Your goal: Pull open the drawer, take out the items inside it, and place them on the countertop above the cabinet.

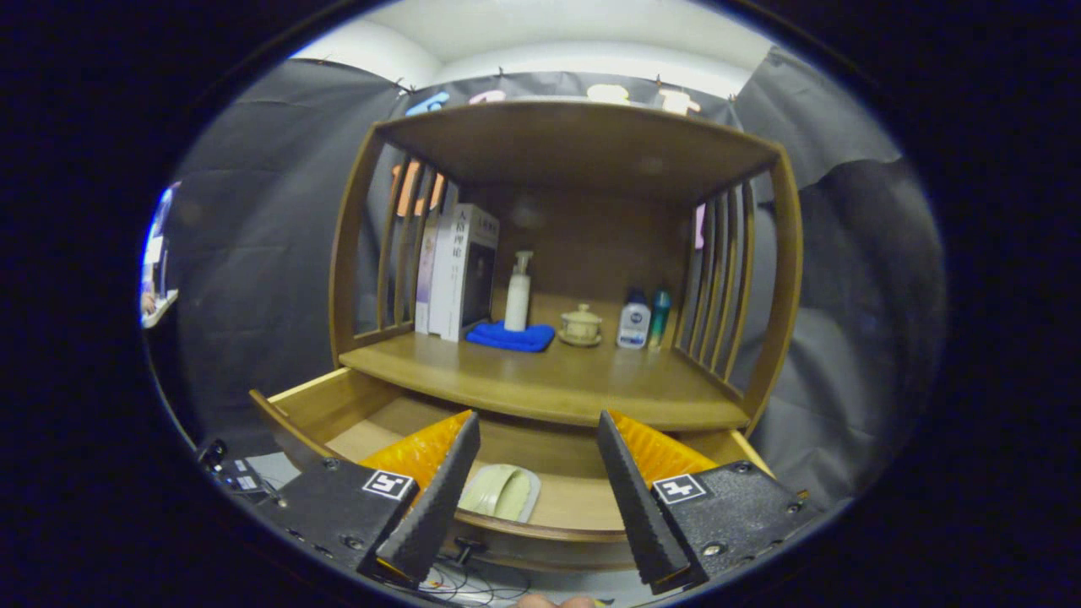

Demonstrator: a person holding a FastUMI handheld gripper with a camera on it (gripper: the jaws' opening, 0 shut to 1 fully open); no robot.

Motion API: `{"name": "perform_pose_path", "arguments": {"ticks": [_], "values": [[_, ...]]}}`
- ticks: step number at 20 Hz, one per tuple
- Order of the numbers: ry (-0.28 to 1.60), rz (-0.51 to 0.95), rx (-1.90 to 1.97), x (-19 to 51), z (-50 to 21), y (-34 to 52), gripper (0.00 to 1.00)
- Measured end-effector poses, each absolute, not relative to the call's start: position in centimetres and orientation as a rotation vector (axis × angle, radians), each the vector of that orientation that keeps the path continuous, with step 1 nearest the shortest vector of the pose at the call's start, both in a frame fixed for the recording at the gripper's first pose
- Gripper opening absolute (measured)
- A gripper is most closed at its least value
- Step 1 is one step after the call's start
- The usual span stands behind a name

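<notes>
The wooden drawer [317, 405] stands pulled out below the countertop [549, 384] of a wooden cabinet. Inside it lies a pale green oval item [501, 492], close to the drawer's front wall and beside my left finger. My gripper [536, 431] hangs above the drawer with its fingers wide apart and nothing between them. The fingertips [467, 426] point toward the countertop's front edge. Part of the drawer's inside is hidden behind the fingers.
On the countertop stand books [456, 270] at the left, a folded blue cloth [511, 338], a white pump bottle [518, 294], a small lidded cup [581, 325] and two small bottles [642, 319]. Slatted sides and a top shelf [583, 139] enclose it. The countertop's front half is bare wood.
</notes>
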State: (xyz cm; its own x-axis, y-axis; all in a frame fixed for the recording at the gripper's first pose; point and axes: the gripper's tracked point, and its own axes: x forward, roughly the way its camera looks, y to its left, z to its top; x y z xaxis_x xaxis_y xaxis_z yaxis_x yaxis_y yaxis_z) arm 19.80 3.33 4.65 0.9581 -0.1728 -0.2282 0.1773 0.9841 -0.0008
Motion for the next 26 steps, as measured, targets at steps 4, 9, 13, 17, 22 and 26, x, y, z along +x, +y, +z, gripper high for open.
{"name": "perform_pose_path", "arguments": {"ticks": [4,9,13,17,22,26], "values": [[0.402,-0.187,0.141,21.8,2.4,1.8,0.88],[0.59,-0.209,0.236,23.2,-1.2,0.7,0.86],[0.707,-0.21,0.307,23.7,-3.4,0.8,0.85],[0.832,-0.193,0.34,23.9,-5.7,1.8,0.84],[0.842,-0.145,0.325,24.9,-4.8,3.8,0.83],[0.848,-0.106,0.272,25.0,-4.2,5.5,0.83]]}}
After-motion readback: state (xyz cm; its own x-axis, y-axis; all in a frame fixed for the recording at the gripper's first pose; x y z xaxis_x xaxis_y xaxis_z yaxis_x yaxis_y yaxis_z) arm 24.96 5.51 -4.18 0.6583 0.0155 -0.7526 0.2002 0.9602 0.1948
